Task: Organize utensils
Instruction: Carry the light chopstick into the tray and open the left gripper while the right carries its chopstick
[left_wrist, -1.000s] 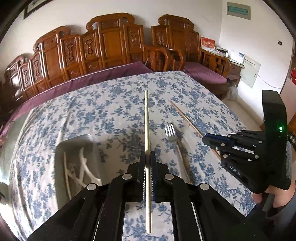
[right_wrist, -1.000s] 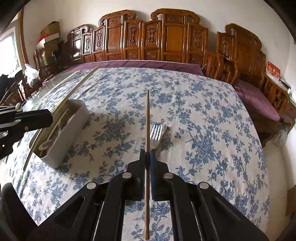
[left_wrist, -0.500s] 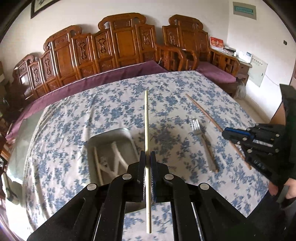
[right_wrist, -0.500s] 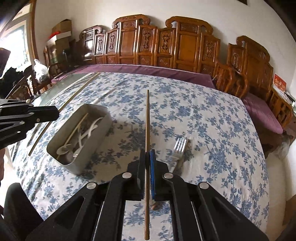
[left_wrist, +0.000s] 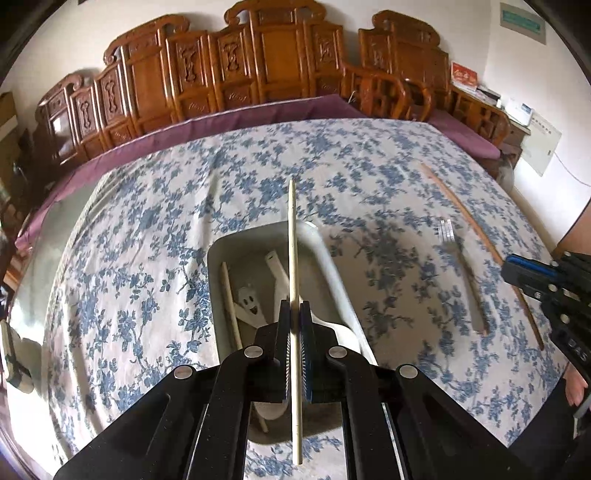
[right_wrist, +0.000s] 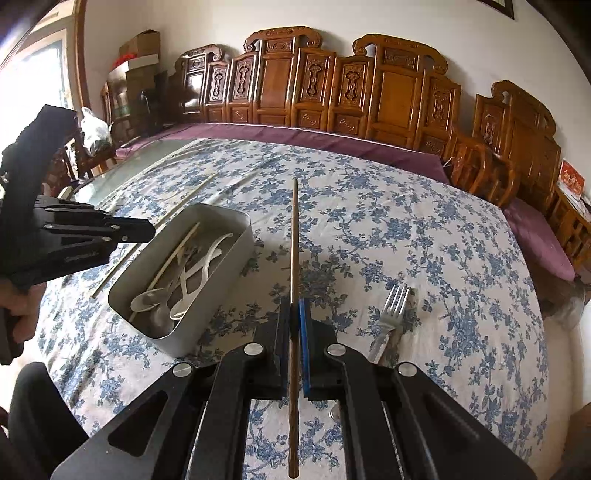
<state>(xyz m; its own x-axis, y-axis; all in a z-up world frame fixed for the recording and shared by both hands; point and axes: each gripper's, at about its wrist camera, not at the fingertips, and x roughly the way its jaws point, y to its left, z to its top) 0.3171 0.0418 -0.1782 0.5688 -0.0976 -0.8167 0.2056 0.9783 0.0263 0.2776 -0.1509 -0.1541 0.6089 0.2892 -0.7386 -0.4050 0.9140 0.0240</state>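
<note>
At the bottom centre of the left wrist view, the left gripper (left_wrist: 295, 314) has its jaws clamped on a pale chopstick (left_wrist: 293, 236), which runs straight up the frame over a grey tin (left_wrist: 325, 258). Inside the tin lie white plastic spoons (left_wrist: 251, 302) and another pale stick (left_wrist: 229, 299). To the right of the tin, a metal fork (left_wrist: 460, 273) rests on the blue-flowered tablecloth (left_wrist: 147, 221). At the right edge, the right gripper (left_wrist: 517, 269) holds a brown chopstick (left_wrist: 469, 218) that slants toward the upper centre. Seen from the right wrist view, that gripper's jaws are closed tight on the brown chopstick, with the tin at left centre and the fork at lower right. Carved wooden chairs (left_wrist: 280, 62) line the far wall.
</note>
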